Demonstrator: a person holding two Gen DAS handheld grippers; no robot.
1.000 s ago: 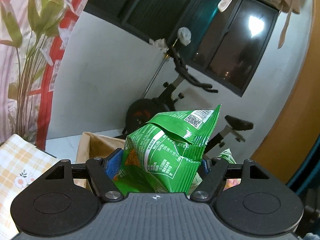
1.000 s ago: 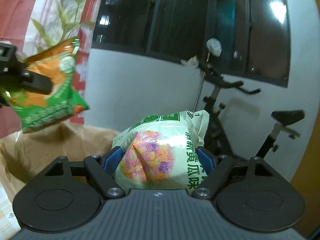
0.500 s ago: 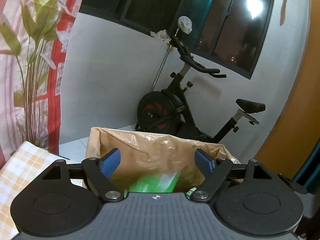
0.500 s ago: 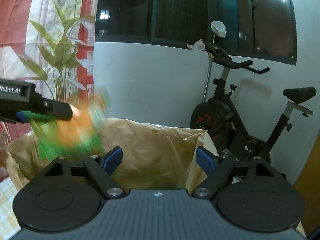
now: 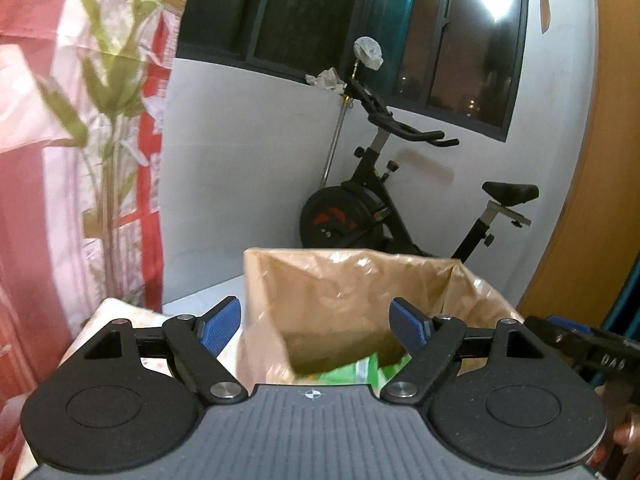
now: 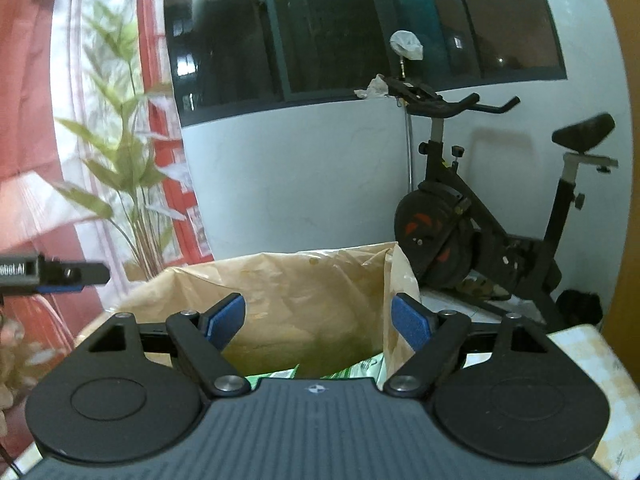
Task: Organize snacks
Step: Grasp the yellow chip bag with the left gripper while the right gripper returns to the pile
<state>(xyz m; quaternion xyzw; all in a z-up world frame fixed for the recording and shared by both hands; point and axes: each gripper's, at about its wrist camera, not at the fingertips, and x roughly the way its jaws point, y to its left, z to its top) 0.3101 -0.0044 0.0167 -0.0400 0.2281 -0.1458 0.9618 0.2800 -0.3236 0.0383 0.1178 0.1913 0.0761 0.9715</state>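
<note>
Standing upright: brown paper bag with a clear plastic lining [image 5: 352, 304], mouth up, long axis vertical, at 12 o'clock from both grippers.
Left gripper [image 5: 316, 322]: blue pads spread wide, nothing between them, touching nothing.
Right gripper [image 6: 318, 322]: jaws equally wide, empty.
Green crinkly snack packets [image 5: 356, 372]: lying inside the bag, partly hidden, orientation unclear.

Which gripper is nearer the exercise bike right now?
Right. The right gripper hangs over the paper bag end beside the exercise bike; the left gripper is at the bag's opposite end.
</note>
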